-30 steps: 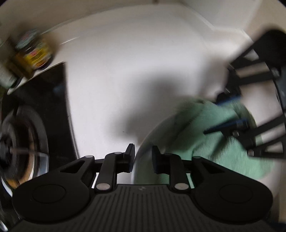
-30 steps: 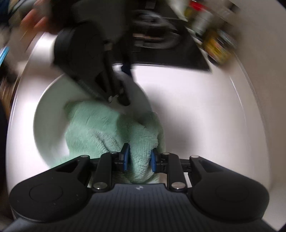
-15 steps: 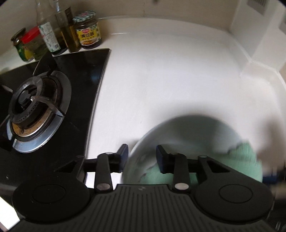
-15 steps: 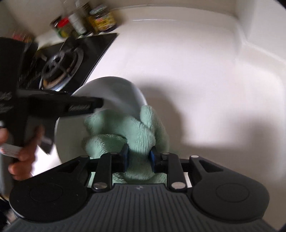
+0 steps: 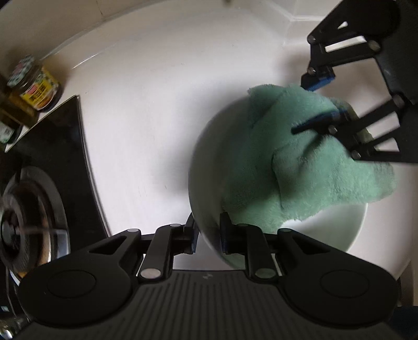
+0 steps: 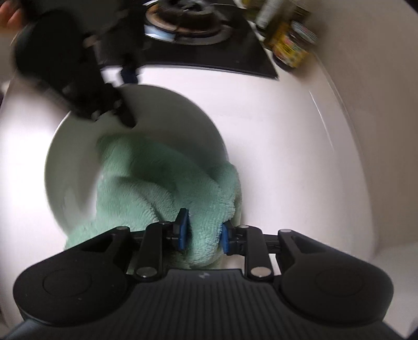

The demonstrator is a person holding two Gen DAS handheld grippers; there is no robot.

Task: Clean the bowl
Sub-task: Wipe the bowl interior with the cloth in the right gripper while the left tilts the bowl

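A white bowl (image 5: 209,167) sits on the white counter. My left gripper (image 5: 207,234) is shut on the bowl's rim, one finger outside and one inside. A green cloth (image 5: 308,162) fills the bowl. My right gripper (image 6: 202,232) is shut on the green cloth (image 6: 156,183) and presses it into the bowl (image 6: 68,146). In the left wrist view the right gripper (image 5: 321,104) reaches in from the upper right. In the right wrist view the left gripper (image 6: 128,96) grips the far rim.
A black gas hob (image 5: 39,183) with a burner (image 6: 183,18) lies left of the bowl. Jars and bottles (image 5: 31,86) stand at the hob's back corner, also in the right wrist view (image 6: 290,44). The counter meets a wall (image 6: 378,104) on the right.
The cloth has swept round inside the bowl. The right gripper has swung from the near side to the far right rim. The left gripper has kept its hold on the rim.
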